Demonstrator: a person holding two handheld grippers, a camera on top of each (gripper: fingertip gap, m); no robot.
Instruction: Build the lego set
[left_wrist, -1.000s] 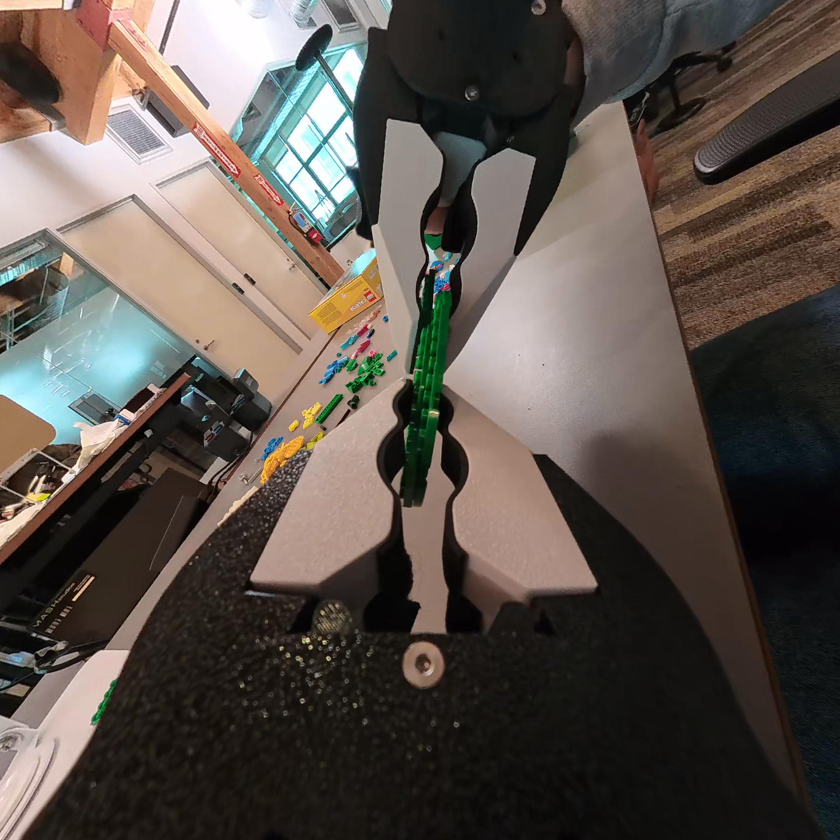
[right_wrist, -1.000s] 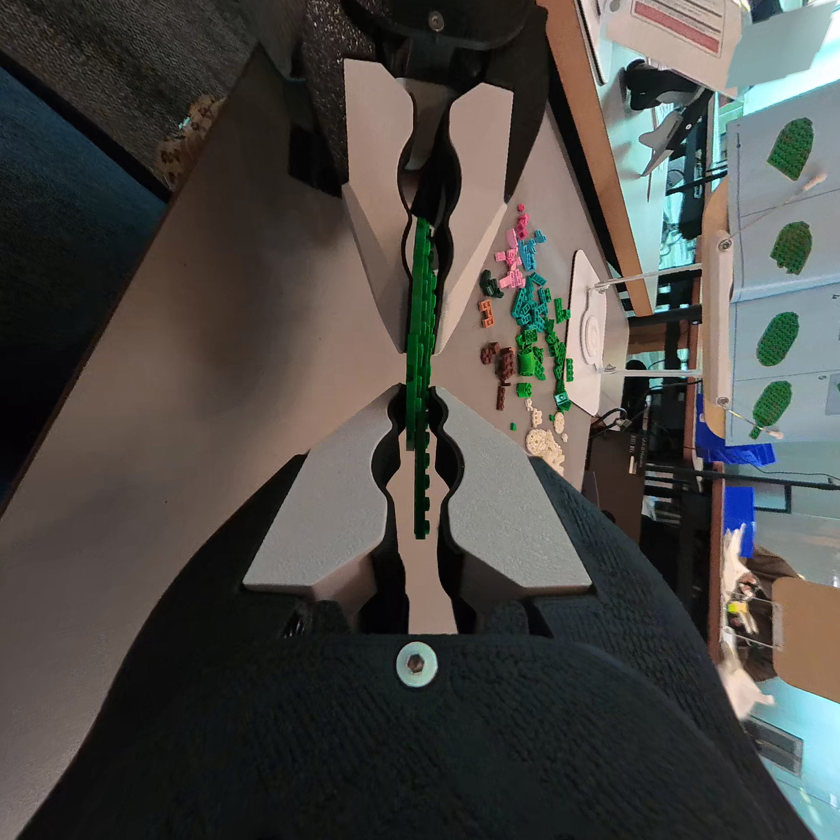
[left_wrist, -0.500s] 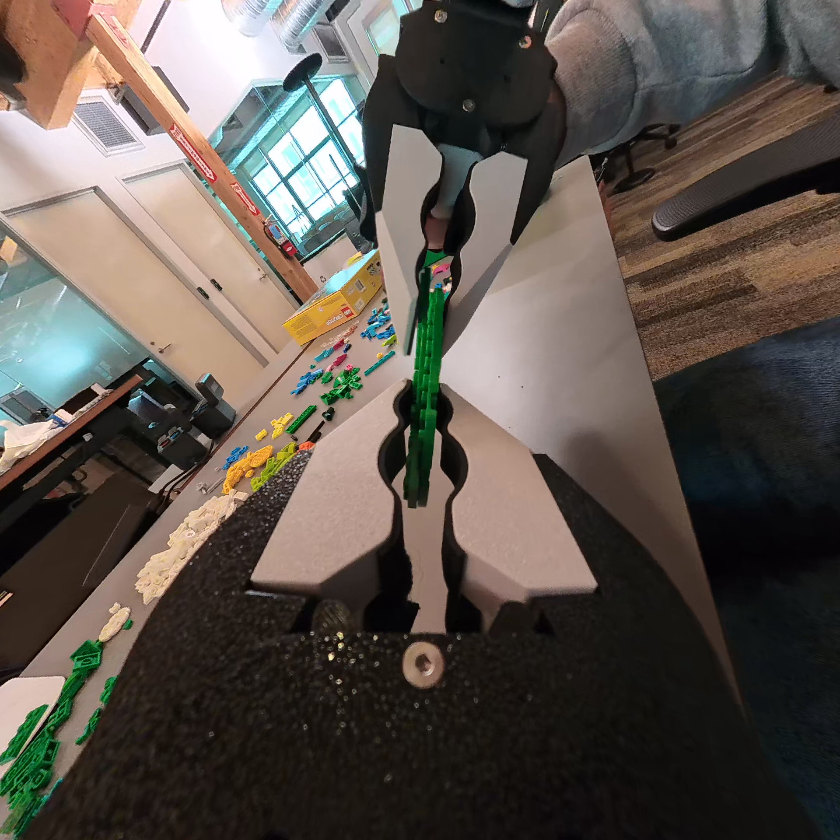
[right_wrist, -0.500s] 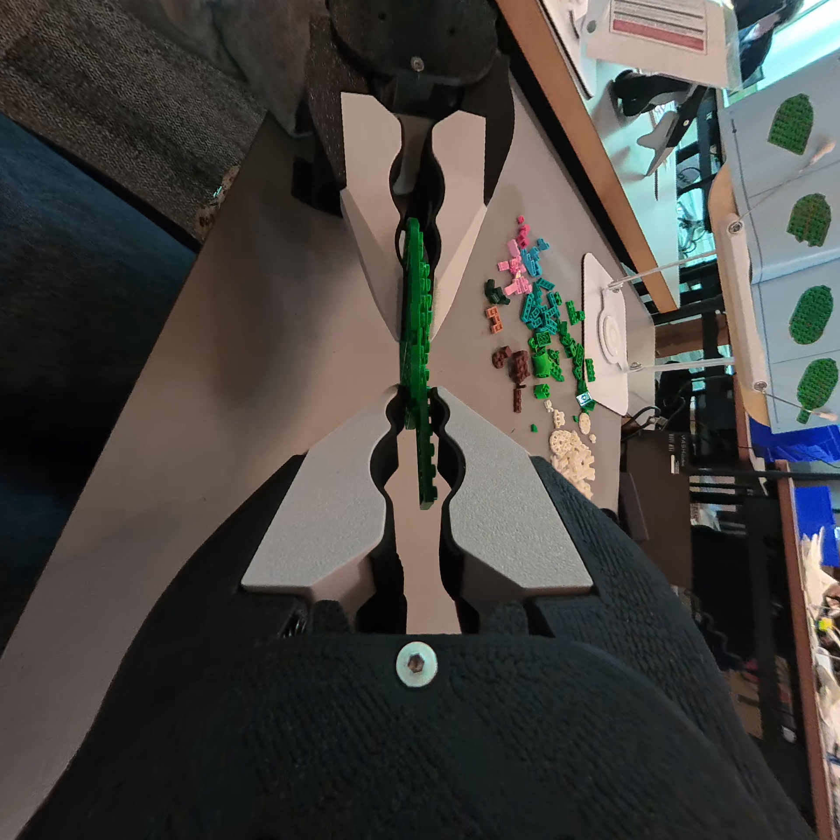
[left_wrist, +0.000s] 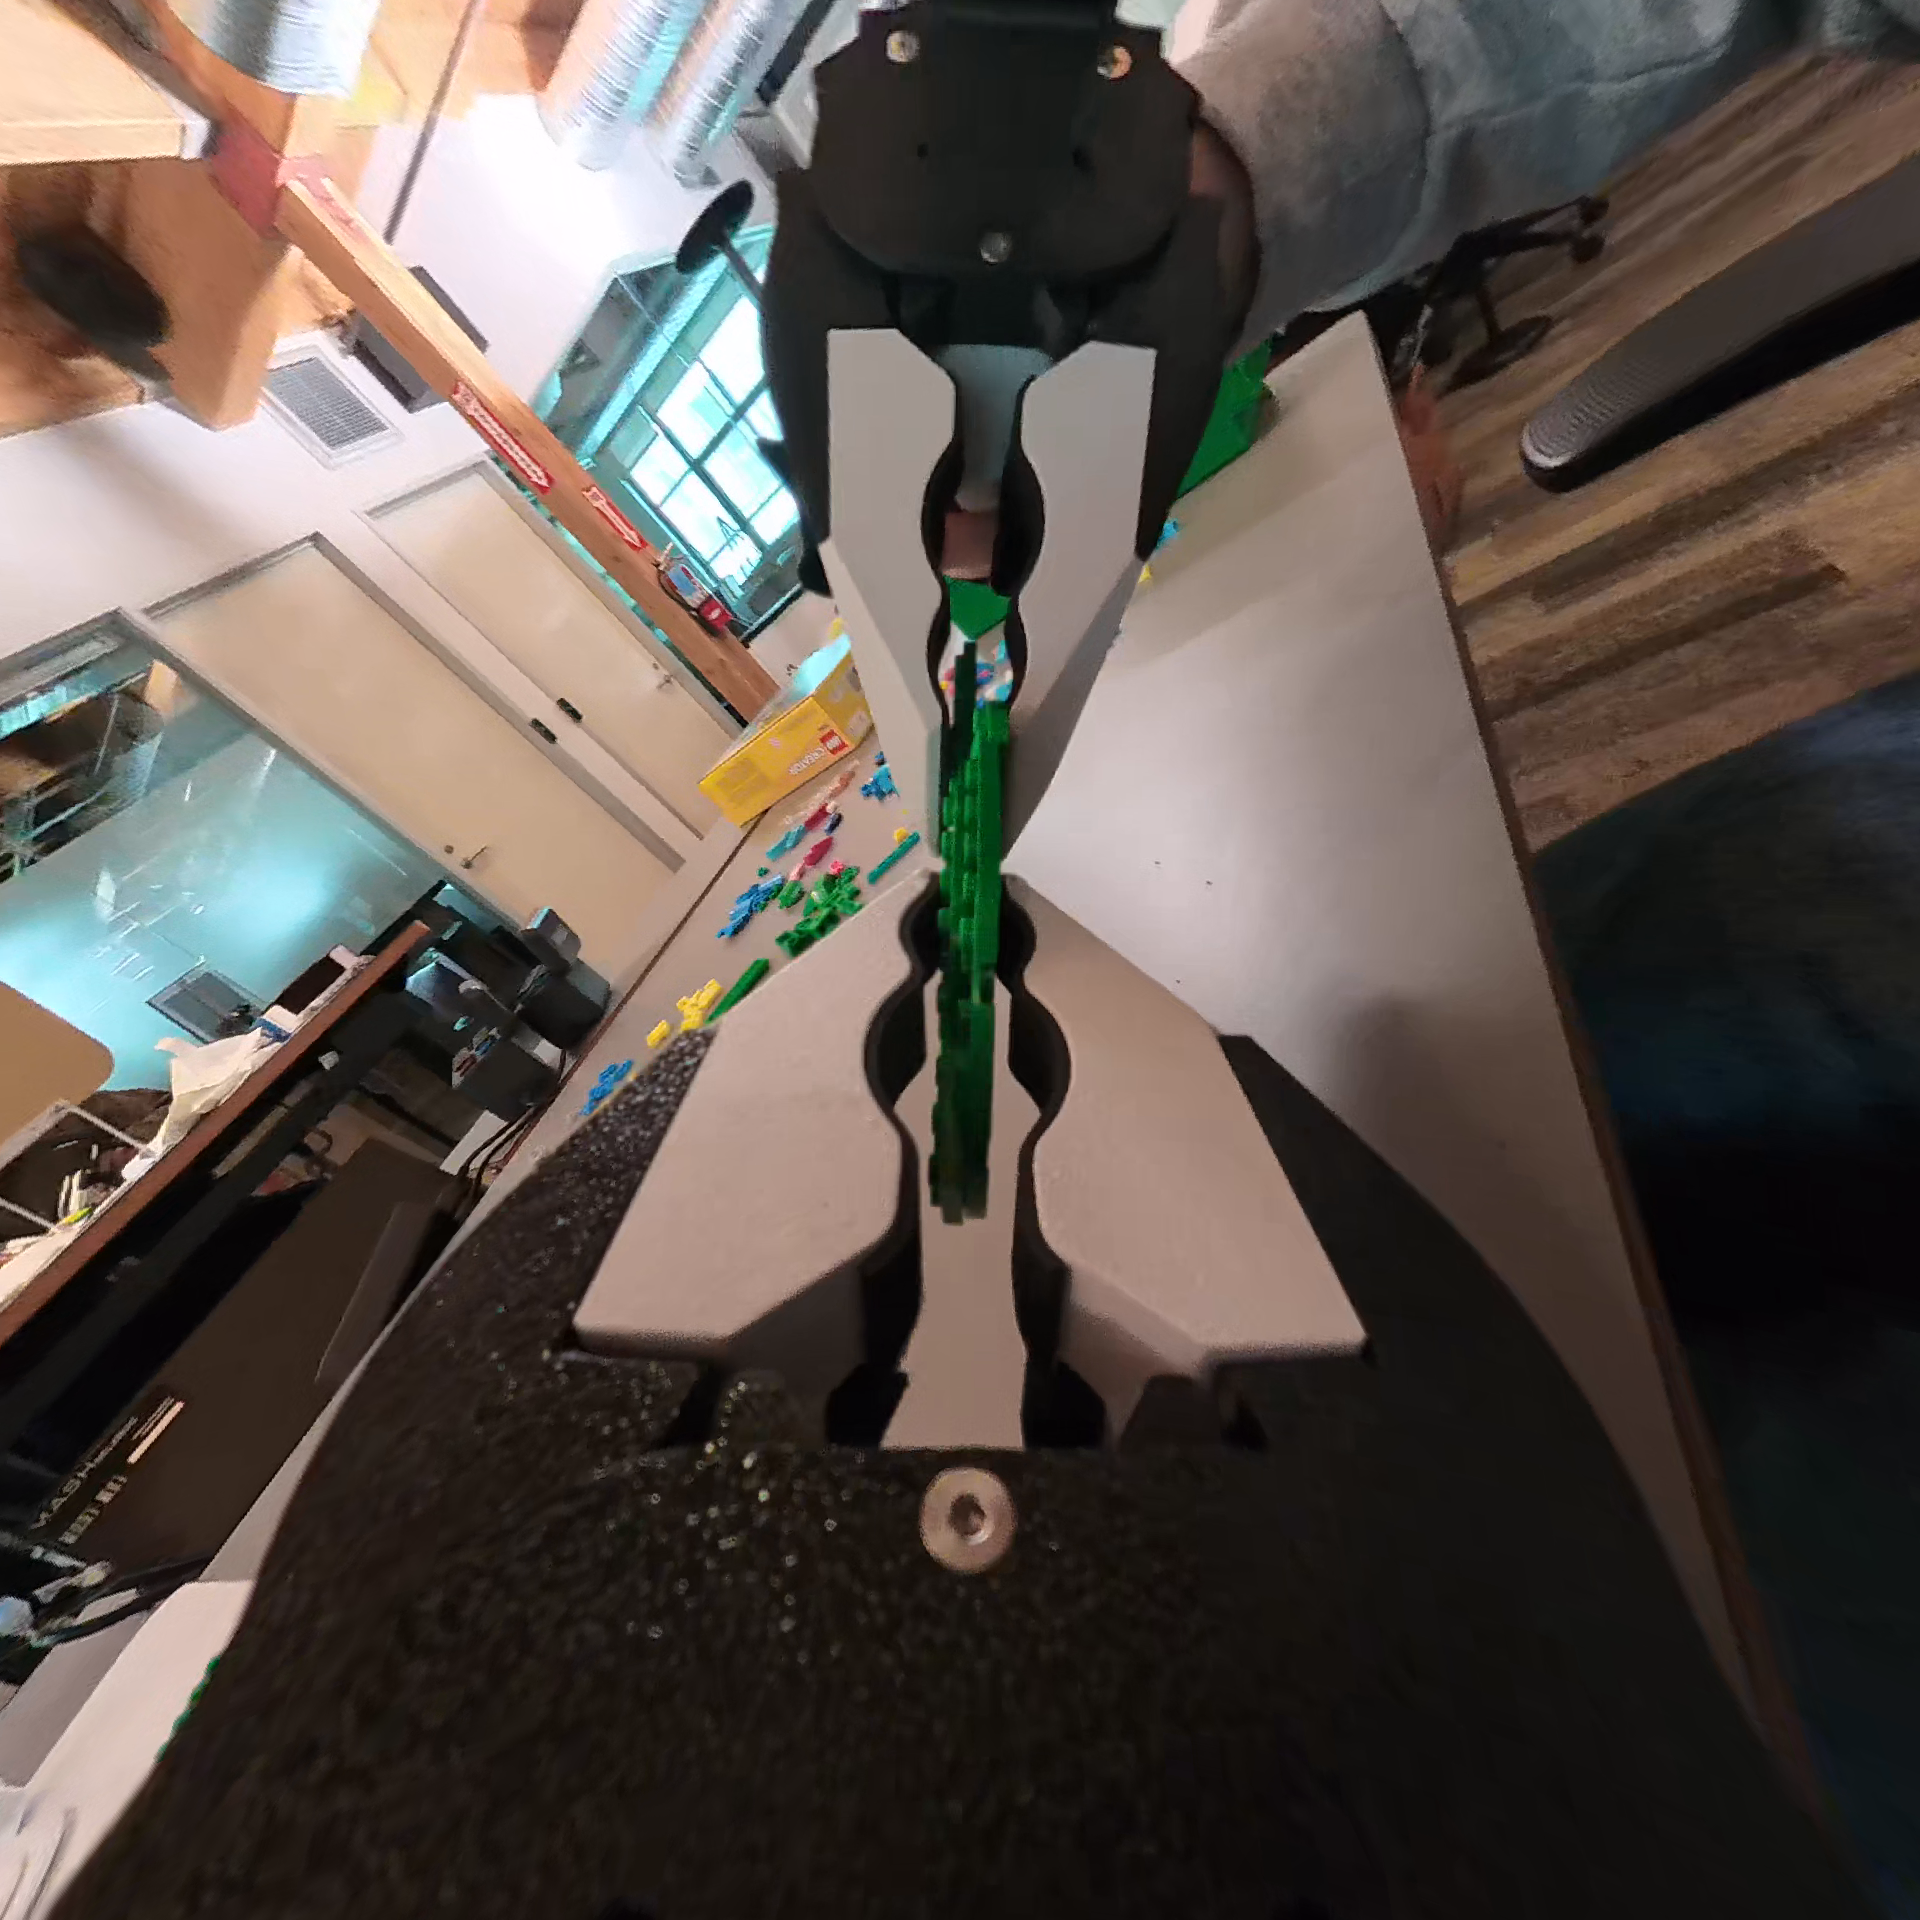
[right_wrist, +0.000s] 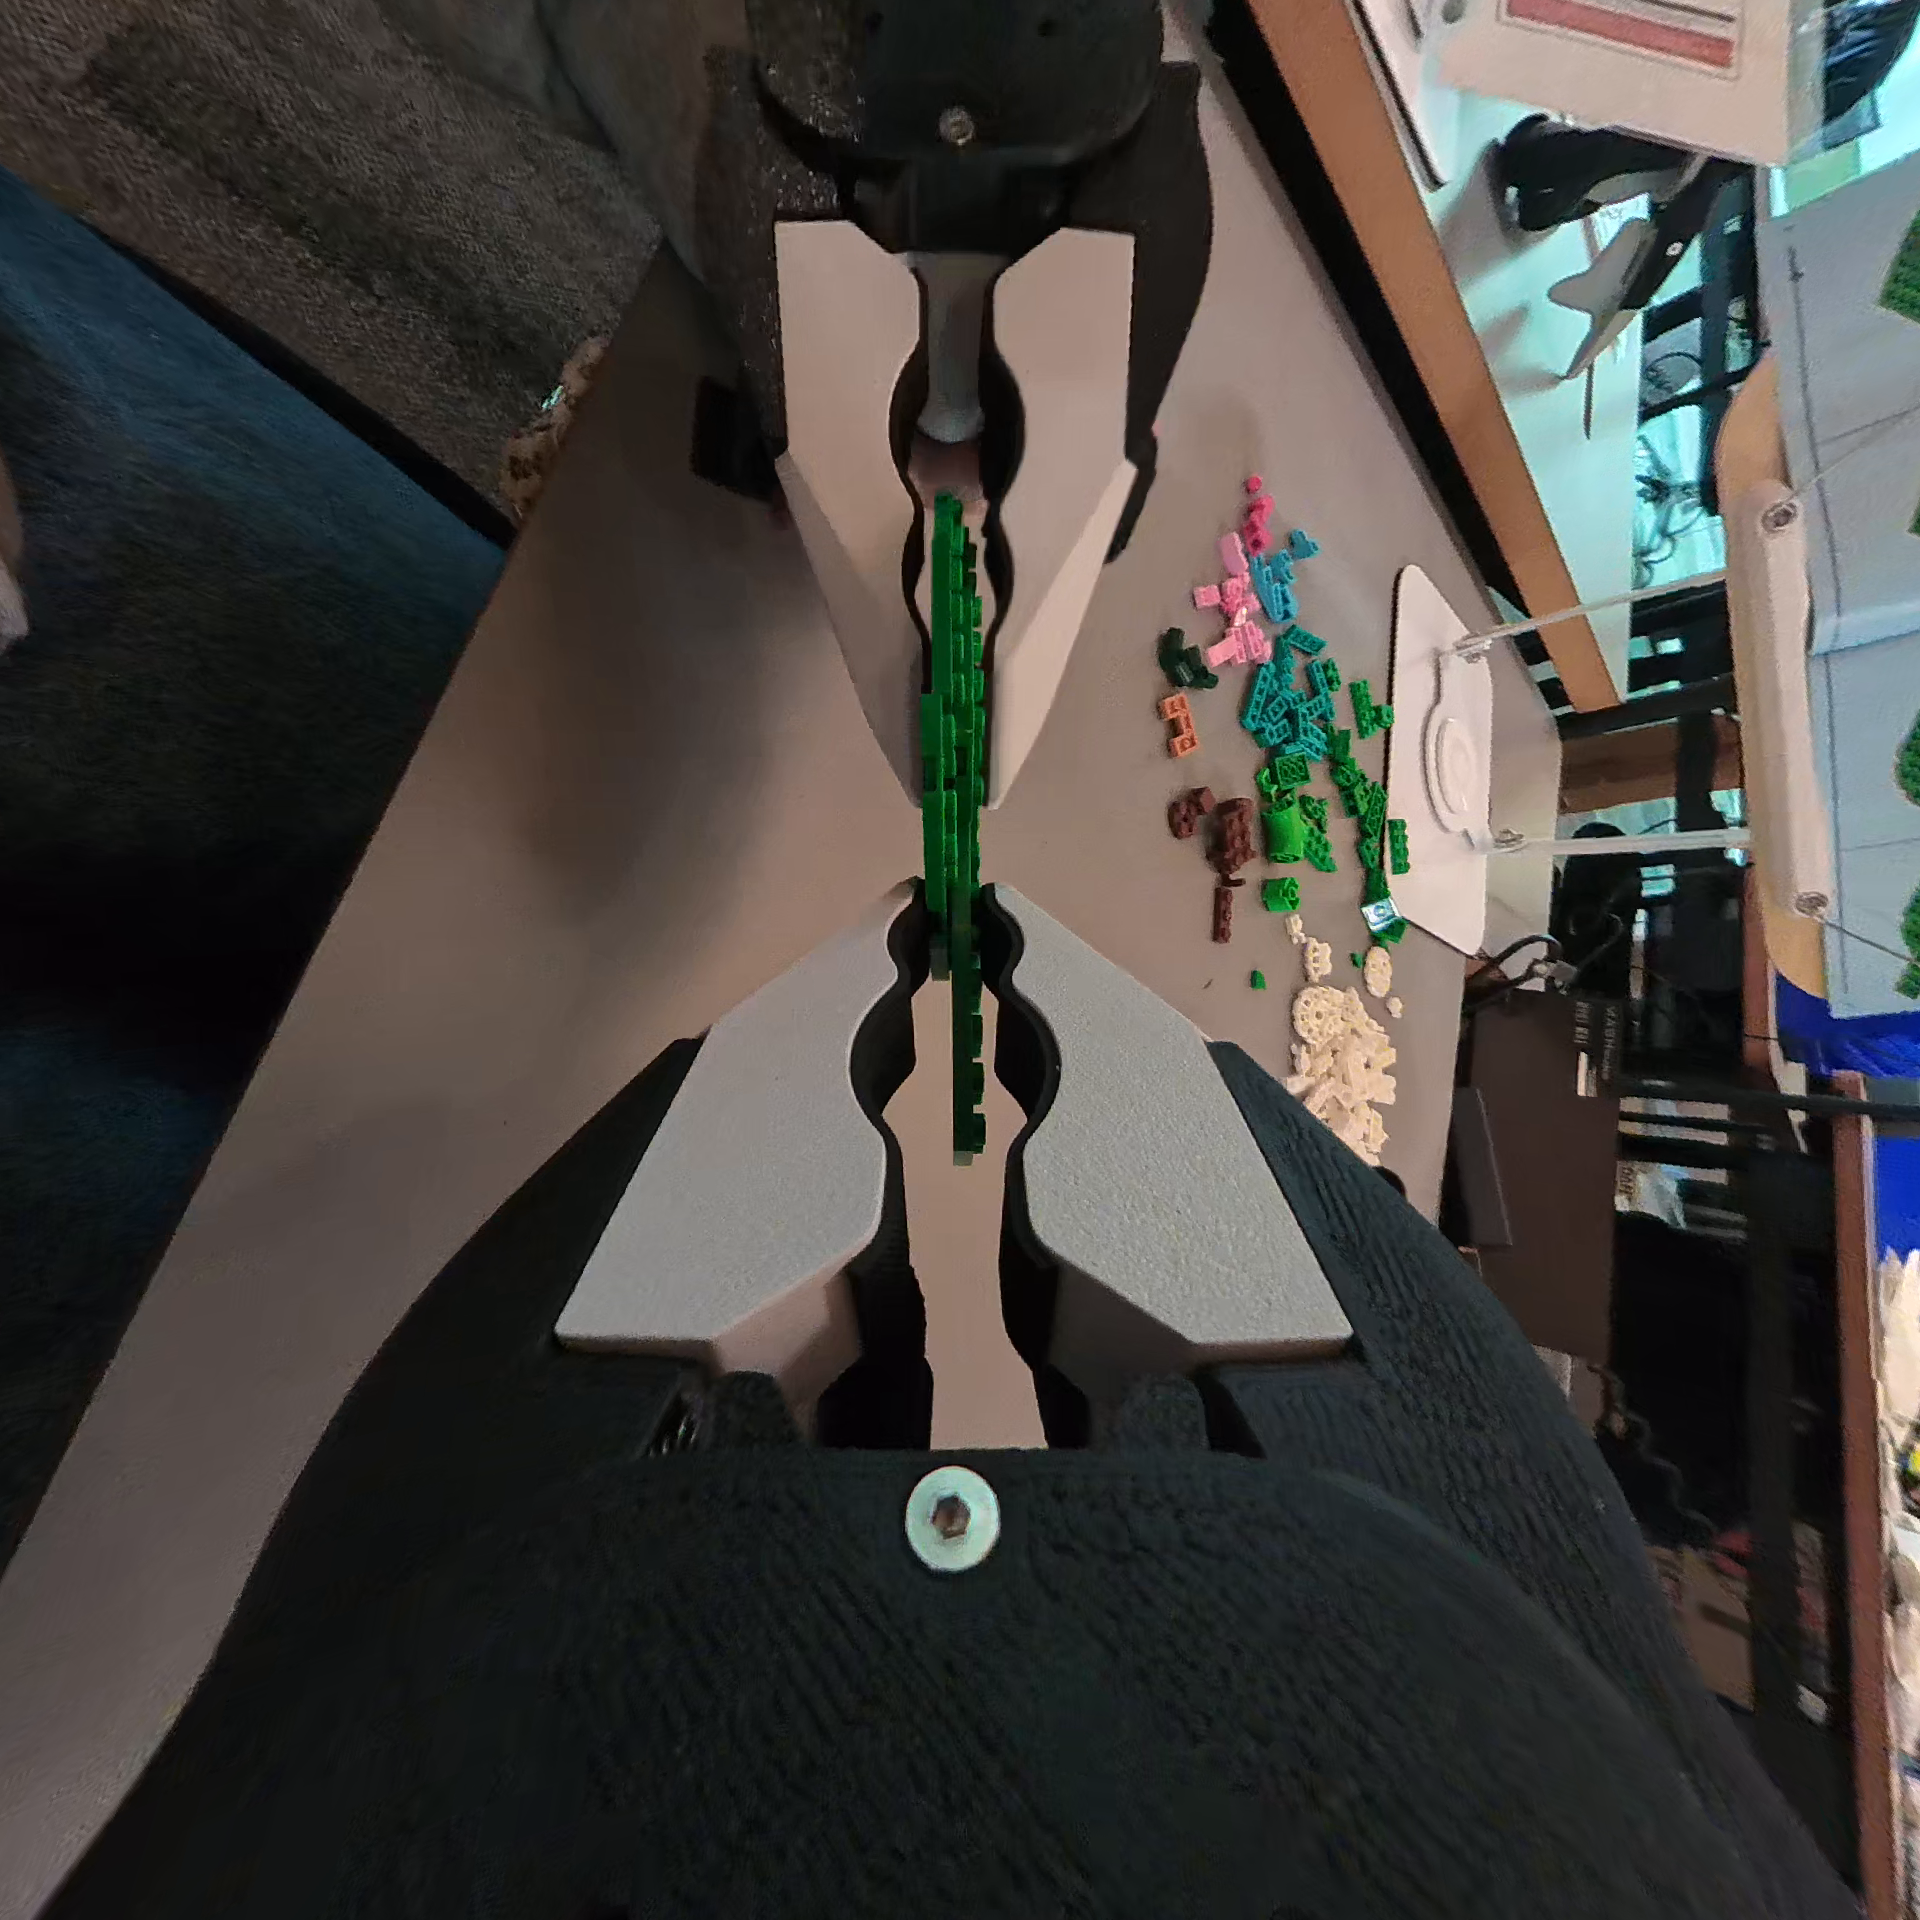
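Plate assembly of green bricks (left_wrist: 971, 935), edge-on, is held above the table (left_wrist: 1278, 831), pinched at one end by the left tongs (left_wrist: 968, 904) and at the opposite end by the right tongs (right_wrist: 954, 904). Loose coloured bricks (right_wrist: 1288, 748) lie right of the right tongs; a yellow box (left_wrist: 784, 758) lies left of the left tongs.

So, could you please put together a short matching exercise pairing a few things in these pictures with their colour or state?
Things:
1. brick plate
2. cardboard box
3. round pieces
4. left gripper

Descriptions:
A. yellow
B. cream-white, heaped on the table
C. green, gripped at both ends
D. shut on the plate's edge

Pairs: 1-C, 2-A, 3-B, 4-D
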